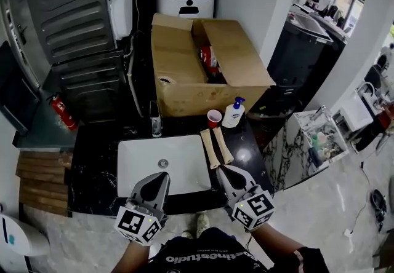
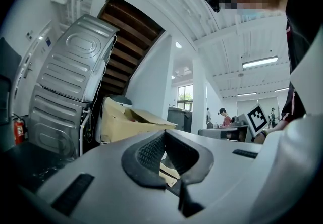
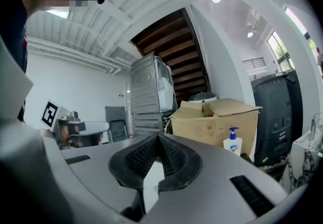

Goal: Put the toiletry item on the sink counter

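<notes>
A white pump bottle [image 1: 233,113] with a blue pump head stands on the black sink counter [image 1: 97,161], to the right of a red cup [image 1: 213,118]. The bottle [image 3: 232,144] also shows in the right gripper view, in front of the cardboard box [image 3: 212,124]. My left gripper [image 1: 163,175] hovers over the front edge of the white sink basin [image 1: 141,161], shut and empty. My right gripper [image 1: 221,169] is beside it, over the counter's front right, also shut on nothing. Both are well short of the bottle.
An open cardboard box [image 1: 184,75] with a red item [image 1: 208,56] inside stands behind the counter. Two beige strips [image 1: 215,146] lie right of the basin. A faucet [image 1: 155,119] rises at the basin's back. Grey appliances [image 1: 74,19] and a fire extinguisher [image 1: 61,110] stand left.
</notes>
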Tool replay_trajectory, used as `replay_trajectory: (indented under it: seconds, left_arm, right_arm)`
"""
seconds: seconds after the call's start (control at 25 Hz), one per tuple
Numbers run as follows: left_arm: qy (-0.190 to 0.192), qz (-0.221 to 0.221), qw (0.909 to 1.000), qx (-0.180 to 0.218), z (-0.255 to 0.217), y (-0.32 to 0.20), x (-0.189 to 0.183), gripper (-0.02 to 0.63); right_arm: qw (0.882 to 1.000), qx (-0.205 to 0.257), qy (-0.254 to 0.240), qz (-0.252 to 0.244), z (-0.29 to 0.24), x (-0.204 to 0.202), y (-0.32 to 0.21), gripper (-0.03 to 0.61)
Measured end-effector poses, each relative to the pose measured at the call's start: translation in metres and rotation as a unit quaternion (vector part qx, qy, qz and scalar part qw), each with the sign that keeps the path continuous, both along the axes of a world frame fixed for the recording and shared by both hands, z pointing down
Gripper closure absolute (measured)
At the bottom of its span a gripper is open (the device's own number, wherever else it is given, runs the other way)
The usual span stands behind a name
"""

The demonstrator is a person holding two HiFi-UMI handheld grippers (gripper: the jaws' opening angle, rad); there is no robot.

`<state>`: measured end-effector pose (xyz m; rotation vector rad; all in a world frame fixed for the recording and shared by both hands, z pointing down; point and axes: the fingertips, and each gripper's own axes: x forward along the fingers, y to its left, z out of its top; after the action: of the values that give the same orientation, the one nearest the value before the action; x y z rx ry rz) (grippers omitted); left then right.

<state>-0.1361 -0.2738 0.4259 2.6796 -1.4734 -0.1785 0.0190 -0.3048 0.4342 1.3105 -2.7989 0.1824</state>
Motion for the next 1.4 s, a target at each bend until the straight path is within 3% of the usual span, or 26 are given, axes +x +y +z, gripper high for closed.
replay_trajectory:
  seconds: [0.36,1.04,1.4]
  left_arm:
    - [0.009,0.006,0.9999,0.000,-0.004,0.019,0.008,0.600]
    - [-0.014,0.043,0.9988,0.019,-0.028,0.020,0.091,0.600]
    - [-0.009,0.018,0.9997,0.016,-0.030,0.023,0.094,0.600]
  right_arm:
    - [0.999,0.015,-0.012,-0.031,-0.042,0.009,0.040,0.541]
    - [0.996,0.064,-0.035,-0.053,-0.084,0.061,0.070,0.541]
    - [0.995,0.059,-0.037,-0.066,-0.082,0.065,0.071,0.540]
